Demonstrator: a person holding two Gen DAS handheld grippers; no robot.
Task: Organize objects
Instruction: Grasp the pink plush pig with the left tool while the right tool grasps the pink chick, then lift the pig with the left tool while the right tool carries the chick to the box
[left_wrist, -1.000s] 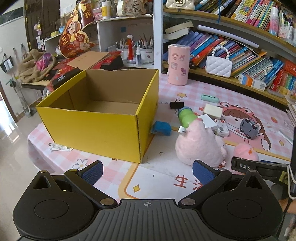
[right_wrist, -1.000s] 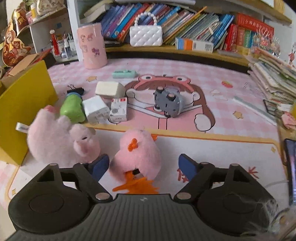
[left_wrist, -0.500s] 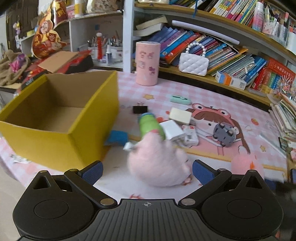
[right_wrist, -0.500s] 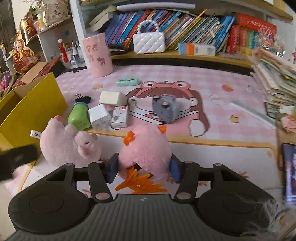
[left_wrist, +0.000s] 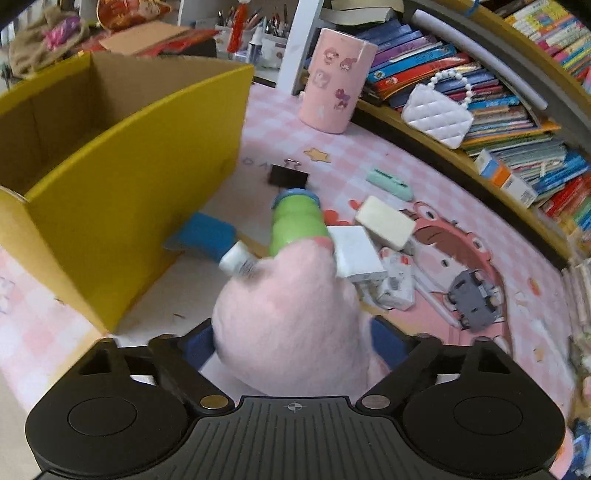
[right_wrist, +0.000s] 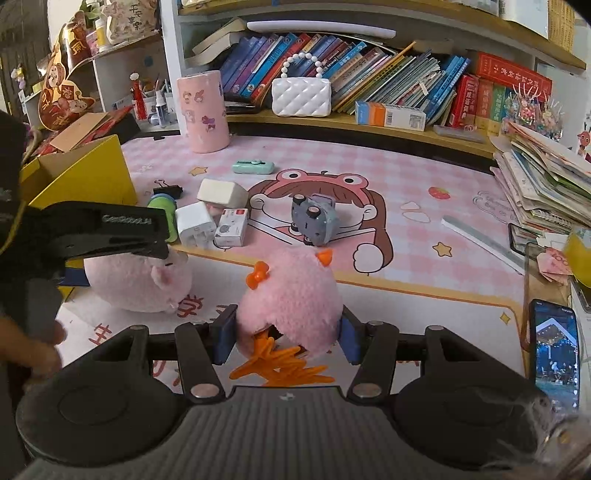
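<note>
Currently: right gripper (right_wrist: 283, 334) fingers clamp the fluffy pink chick plush (right_wrist: 290, 295); left gripper (left_wrist: 291, 341), closing, straddles the round pink pig plush (left_wrist: 288, 317) on the table — grip unclear; a soft hold could slip short of the yellow cardboard box (left_wrist: 122, 177).

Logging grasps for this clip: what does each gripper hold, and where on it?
Right gripper: pink chick toy, squeezed across its lower body. Left gripper: its jaws have just been closing around the pink pig toy; a firm hold cannot be told.

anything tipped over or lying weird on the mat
Yes: the green bottle lies on its side by the yellow box, and the grey toy car is flipped, wheels showing. The small boxes sit jumbled together.
</note>
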